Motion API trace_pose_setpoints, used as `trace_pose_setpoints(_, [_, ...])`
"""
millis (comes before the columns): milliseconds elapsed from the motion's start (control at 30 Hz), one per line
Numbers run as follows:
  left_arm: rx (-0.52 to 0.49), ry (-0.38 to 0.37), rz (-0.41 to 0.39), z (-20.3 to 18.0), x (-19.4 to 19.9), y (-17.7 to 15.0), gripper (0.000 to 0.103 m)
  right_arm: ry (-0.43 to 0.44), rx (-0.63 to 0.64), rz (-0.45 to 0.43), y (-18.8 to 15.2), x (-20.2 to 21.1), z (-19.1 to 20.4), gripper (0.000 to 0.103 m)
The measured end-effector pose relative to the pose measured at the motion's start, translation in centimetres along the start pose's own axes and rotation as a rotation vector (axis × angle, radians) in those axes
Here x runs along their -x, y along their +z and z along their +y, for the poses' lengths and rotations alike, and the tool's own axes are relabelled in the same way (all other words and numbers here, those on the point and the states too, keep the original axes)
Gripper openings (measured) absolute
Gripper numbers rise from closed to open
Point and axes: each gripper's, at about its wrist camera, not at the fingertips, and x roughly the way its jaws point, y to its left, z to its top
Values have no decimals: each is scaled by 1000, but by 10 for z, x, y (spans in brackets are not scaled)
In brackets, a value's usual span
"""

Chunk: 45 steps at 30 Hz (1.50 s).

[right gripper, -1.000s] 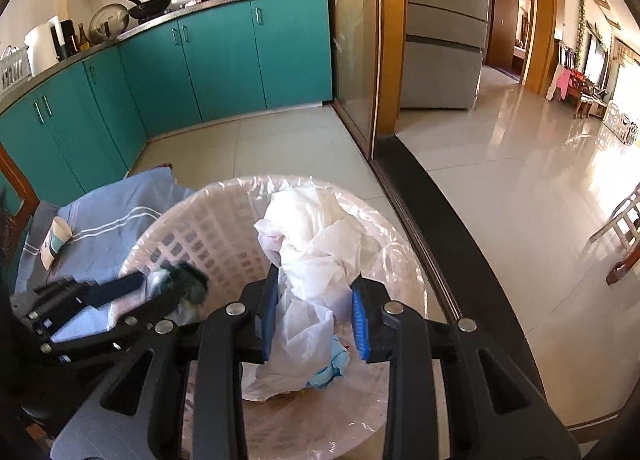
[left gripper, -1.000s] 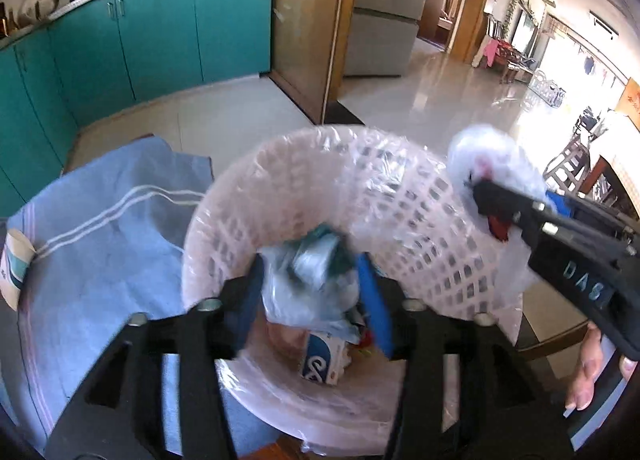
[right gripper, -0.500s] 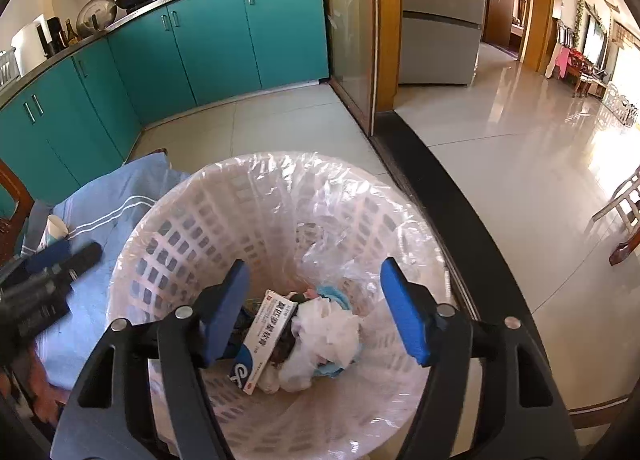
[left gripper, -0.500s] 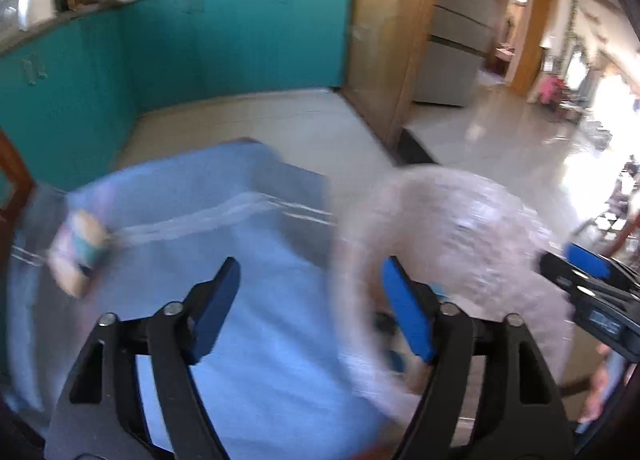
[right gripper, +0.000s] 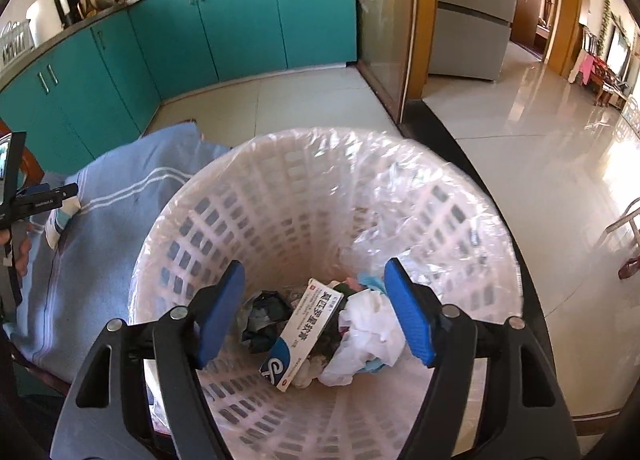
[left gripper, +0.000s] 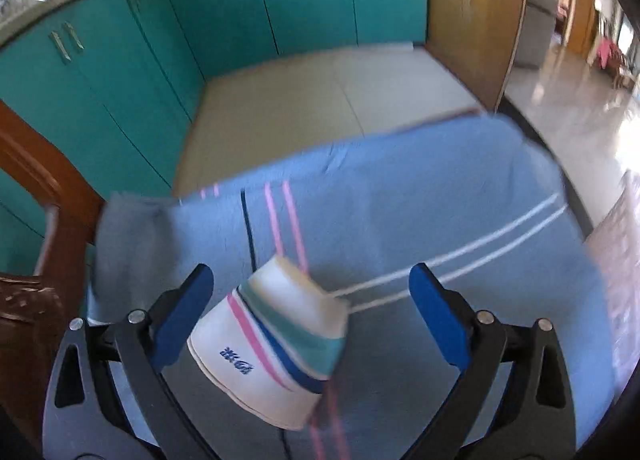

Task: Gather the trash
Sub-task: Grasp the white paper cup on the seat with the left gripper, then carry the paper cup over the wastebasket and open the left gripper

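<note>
A white paper cup [left gripper: 276, 344] with pink, teal and blue stripes lies on its side on the blue cloth [left gripper: 400, 212]. My left gripper [left gripper: 312, 320] is open, with its blue pads on either side of the cup. The cup also shows small in the right wrist view [right gripper: 62, 218], next to the left gripper's fingers [right gripper: 44, 196]. My right gripper [right gripper: 316, 316] is open and empty above the pink lined trash basket [right gripper: 304, 196]. In the basket lie a white medicine box [right gripper: 304, 334], white crumpled paper [right gripper: 368, 336] and dark wrappers [right gripper: 262, 318].
The blue cloth [right gripper: 112, 196] covers a table with a wooden chair [left gripper: 36, 188] at its left. The basket's edge [left gripper: 616, 244] stands at the cloth's right. Teal kitchen cabinets [right gripper: 200, 32] line the back. A tiled floor [right gripper: 540, 164] lies to the right.
Both grippers opened and dropped their trash into the basket. My left gripper then swung left over the cloth to the paper cup. The right gripper stays over the basket.
</note>
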Motion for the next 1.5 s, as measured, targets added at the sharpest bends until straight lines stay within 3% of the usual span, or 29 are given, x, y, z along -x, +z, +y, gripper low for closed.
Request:
trace_pose_setpoints(200, [-13, -19, 58, 7, -19, -13, 95, 5, 34, 38, -3, -13, 17, 71])
trace_pose_setpoints(333, [-49, 19, 56, 5, -14, -21, 75, 19, 50, 39, -4, -15, 24, 71])
trace_pose_setpoints(633, [-71, -3, 38, -12, 7, -38, 70, 23, 46, 50, -8, -16, 26, 71])
trace_pose_setpoints(833, [-96, -32, -76, -40, 55, -42, 60, 29, 39, 57, -9, -17, 26, 71])
trace_pose_setpoints(933, [-117, -65, -121, -56, 74, -39, 60, 33, 43, 57, -9, -17, 28, 71])
trace_pose_setpoints(1333, [-218, -77, -300, -123, 141, -50, 59, 25, 51, 47, -10, -12, 27, 71])
trace_pose_setpoints(1500, [-207, -178, -328, -149, 158, -46, 59, -15, -15, -66, -2, 14, 5, 71])
